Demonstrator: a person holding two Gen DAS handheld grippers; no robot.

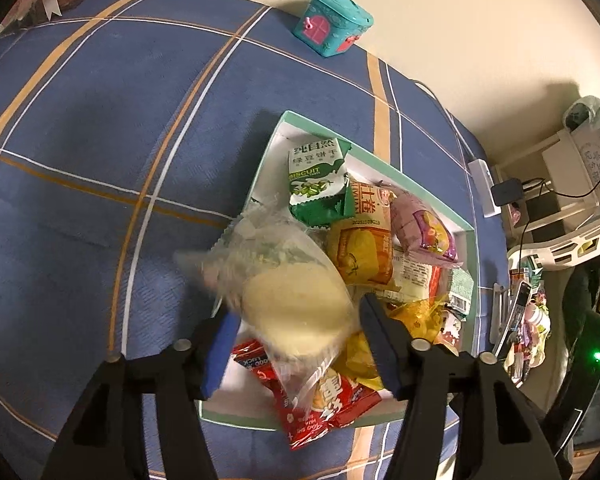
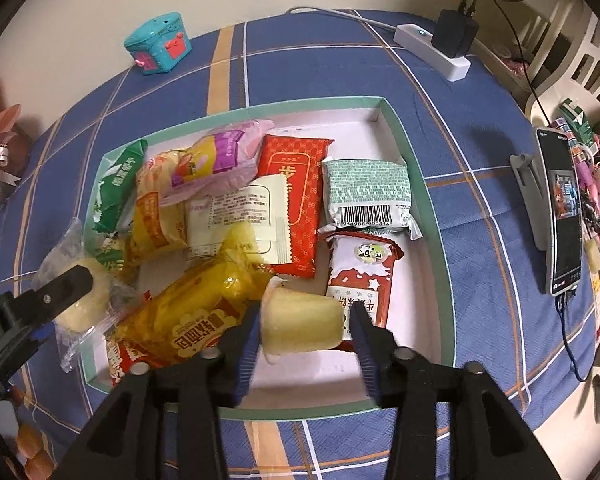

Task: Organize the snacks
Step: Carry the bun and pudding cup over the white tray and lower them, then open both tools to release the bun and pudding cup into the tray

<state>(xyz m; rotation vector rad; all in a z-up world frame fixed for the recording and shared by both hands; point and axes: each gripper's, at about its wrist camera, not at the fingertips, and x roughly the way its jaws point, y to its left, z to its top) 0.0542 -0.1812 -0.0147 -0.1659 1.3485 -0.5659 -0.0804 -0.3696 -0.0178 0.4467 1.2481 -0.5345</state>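
Note:
A mint-rimmed white box [image 1: 236, 420] [image 2: 300, 103] on the blue plaid cloth holds several snack packs: a green biscuit pack [image 1: 316, 184], an orange pack [image 1: 364, 244], a red pack [image 2: 296, 184] and a yellow pack [image 2: 188, 320]. My left gripper [image 1: 299, 307] hangs over the box's left end. A blurred, clear-wrapped pale round pastry [image 1: 296, 312] lies between its blue pads, which do not press on it. My right gripper [image 2: 305, 307] stands open over the box's near side, with a yellow jelly cup [image 2: 300, 326] lying on its side between the pads, a gap at each side.
A teal toy box [image 1: 336, 24] [image 2: 158, 42] sits at the table's far edge by the wall. A white power strip with a black charger [image 2: 440, 52] lies at the back right. A phone on a stand [image 2: 560, 212] and small clutter line the right edge.

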